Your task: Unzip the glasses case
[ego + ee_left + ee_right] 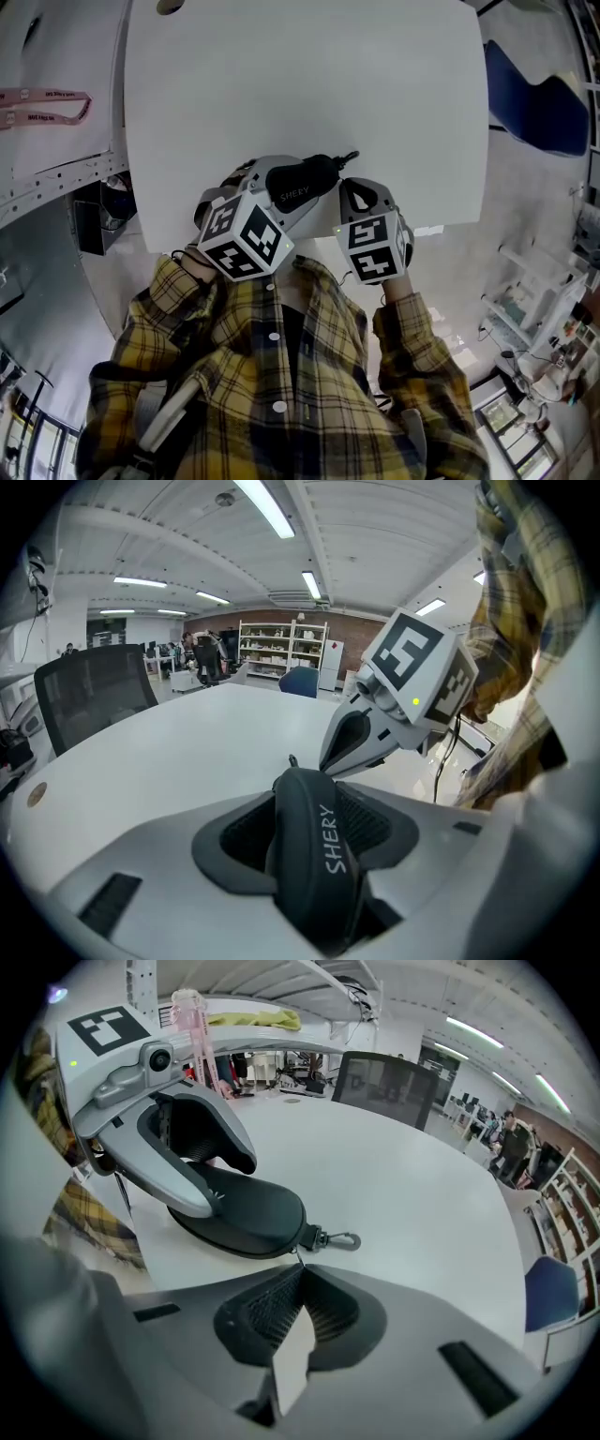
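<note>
**A:** so what's sitting around the thing, left to right?

**B:** far left there's a pink lanyard on the next table over. Then the white surface, then a blue chair past its right edge. The glasses case is at the near edge of the surface, right in front of the person.

**A:** anything blocking it?

**B:** mostly the left gripper. Its jaws are partway open and clamped on the case's sides, covering the near half. The right gripper sits just beside the far end with its jaws fully together. The tips touch the thin zip pull, can't tell if it's pinched.

**A:** which way does it point?

**B:** in the head view the long axis runs lower left to upper right. The metal clip end points away from the person.
</note>
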The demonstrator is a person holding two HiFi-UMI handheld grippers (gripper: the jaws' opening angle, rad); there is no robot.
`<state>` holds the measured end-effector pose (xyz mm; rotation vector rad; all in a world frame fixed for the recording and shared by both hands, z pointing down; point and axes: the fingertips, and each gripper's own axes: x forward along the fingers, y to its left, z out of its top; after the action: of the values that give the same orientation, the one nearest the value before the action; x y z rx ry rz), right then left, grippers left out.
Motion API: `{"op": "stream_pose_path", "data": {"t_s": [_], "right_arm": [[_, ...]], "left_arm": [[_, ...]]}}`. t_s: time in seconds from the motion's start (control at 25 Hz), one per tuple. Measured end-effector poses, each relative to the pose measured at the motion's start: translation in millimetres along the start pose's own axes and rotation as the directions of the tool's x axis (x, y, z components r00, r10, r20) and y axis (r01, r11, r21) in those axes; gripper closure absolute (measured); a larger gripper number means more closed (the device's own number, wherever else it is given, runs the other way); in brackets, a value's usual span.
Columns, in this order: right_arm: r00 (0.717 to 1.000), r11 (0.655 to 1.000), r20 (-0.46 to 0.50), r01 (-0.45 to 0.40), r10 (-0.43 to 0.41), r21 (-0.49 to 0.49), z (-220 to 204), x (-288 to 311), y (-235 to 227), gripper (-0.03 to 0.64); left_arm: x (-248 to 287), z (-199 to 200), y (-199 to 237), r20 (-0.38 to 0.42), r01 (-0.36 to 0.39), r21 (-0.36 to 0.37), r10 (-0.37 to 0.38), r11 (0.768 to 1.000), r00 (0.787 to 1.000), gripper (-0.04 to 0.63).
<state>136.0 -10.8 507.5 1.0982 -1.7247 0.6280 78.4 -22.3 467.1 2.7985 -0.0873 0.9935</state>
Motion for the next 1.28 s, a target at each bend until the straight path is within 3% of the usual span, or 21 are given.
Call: {"op": "stream_pose_path", "data": {"t_s": [0.2, 0.36, 0.6, 0.76, 1.04, 1.28], "right_arm": [[1.0, 0.985, 0.006, -0.003, 0.004, -0.174, 16, 10, -7, 0.618], [1.0, 0.943, 0.013, -0.006, 0.011, -0.334, 25, 16, -6, 0.618], [1.0, 0.891, 0.021, 0.005, 0.005, -0.454, 39, 18, -9, 0.618], [1.0, 0.895, 0.02, 0.003, 0.007, -0.446, 40, 18, -9, 0.618], [1.0, 0.932, -0.004, 0.012, -0.014, -0.362, 32, 12, -5, 0.615], [0.998, 0.984, 0.069, 0.025, -0.013, -0.174, 23, -10, -15, 0.607]], "left_arm": [[2, -5, -1, -0.005, 0.002, 0.012, -0.002, 1.0, 1.0, 0.39], [1, -8, 0, -0.003, 0.004, 0.009, -0.004, 1.0, 1.0, 0.39], [1, -6, -1, 0.0, 0.006, 0.008, -0.006, 1.0, 1.0, 0.39], [1, -5, -2, 0.001, 0.007, 0.004, -0.007, 1.0, 1.0, 0.39], [-3, -5, -1, 0.039, 0.004, -0.046, -0.002, 0.999, 0.999, 0.387], [-9, 8, 3, 0.114, -0.012, -0.113, 0.024, 0.994, 0.993, 0.387]]}}
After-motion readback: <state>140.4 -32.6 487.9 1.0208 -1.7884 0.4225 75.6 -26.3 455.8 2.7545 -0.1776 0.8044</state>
